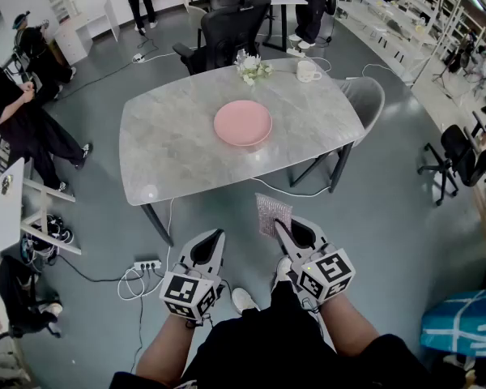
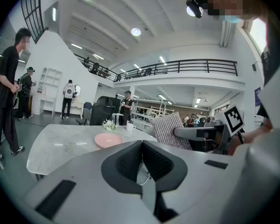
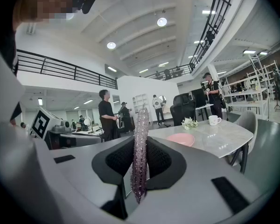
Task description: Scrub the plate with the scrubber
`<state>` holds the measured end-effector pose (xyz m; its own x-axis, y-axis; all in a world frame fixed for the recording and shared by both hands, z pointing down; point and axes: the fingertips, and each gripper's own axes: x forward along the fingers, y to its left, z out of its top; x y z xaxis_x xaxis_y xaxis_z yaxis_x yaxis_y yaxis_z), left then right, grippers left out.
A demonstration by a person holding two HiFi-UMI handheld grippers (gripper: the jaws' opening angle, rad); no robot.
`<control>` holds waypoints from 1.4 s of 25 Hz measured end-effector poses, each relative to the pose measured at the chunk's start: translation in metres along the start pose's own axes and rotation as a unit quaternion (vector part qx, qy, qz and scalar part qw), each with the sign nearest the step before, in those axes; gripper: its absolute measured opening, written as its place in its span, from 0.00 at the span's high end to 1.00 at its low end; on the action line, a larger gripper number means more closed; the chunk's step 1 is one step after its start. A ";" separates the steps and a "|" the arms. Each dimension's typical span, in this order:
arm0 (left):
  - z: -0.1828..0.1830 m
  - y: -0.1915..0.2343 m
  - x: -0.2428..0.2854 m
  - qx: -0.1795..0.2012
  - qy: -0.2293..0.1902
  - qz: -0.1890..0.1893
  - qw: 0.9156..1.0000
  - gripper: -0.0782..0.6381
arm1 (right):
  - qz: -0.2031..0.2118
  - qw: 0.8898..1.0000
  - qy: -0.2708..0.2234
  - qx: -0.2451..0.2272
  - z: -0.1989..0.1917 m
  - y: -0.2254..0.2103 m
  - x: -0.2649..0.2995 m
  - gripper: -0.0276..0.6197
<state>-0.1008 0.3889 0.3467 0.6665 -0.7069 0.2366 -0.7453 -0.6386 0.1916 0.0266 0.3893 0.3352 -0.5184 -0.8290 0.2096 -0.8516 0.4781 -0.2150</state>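
Note:
A pink plate (image 1: 243, 123) lies near the middle of the grey marble table (image 1: 170, 148); it also shows as the plate (image 2: 108, 140) and the plate (image 3: 181, 139) in the gripper views. My right gripper (image 1: 280, 225) is shut on a sparkly pinkish scrubber (image 1: 272, 214), held upright in front of the table's near edge; edge-on the scrubber (image 3: 140, 148) stands between the pads. My left gripper (image 1: 217, 235) hangs beside it, shut and empty, short of the table. From the left gripper (image 2: 141, 158) the scrubber (image 2: 170, 130) is seen at the right.
A white mug (image 1: 308, 71) and a small bunch of flowers (image 1: 251, 68) stand at the table's far edge. Office chairs (image 1: 227, 32) and a grey chair (image 1: 368, 97) ring the table. A power strip (image 1: 147, 265) and cables lie on the floor. People stand at the left and back.

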 end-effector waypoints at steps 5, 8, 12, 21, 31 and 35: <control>-0.003 -0.004 -0.002 0.001 -0.001 -0.001 1.000 0.87 | 0.004 1.000 0.001 -0.003 -0.005 0.001 -0.003 0.84; -0.003 -0.004 -0.003 0.001 -0.002 -0.001 1.000 0.87 | 0.008 1.000 -0.003 -0.002 -0.004 0.002 -0.003 0.84; -0.005 -0.005 -0.007 0.000 -0.002 -0.001 1.000 0.87 | 0.017 1.000 -0.007 -0.011 -0.001 0.008 -0.005 0.84; -0.006 -0.006 -0.014 0.008 -0.008 -0.003 1.000 0.87 | 0.024 0.999 -0.016 -0.029 0.008 0.011 -0.003 0.84; 0.007 0.012 0.016 0.012 -0.002 0.018 1.000 0.87 | 0.040 0.999 -0.019 -0.030 0.030 -0.021 0.032 0.84; 0.016 0.028 0.040 0.011 -0.001 0.028 1.000 0.87 | 0.053 0.998 -0.015 -0.028 0.039 -0.041 0.061 0.84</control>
<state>-0.0945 0.3378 0.3459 0.6242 -0.7418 0.2452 -0.7807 -0.6048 0.1573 0.0332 0.3079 0.3190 -0.6044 -0.7807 0.1588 -0.7951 0.5790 -0.1804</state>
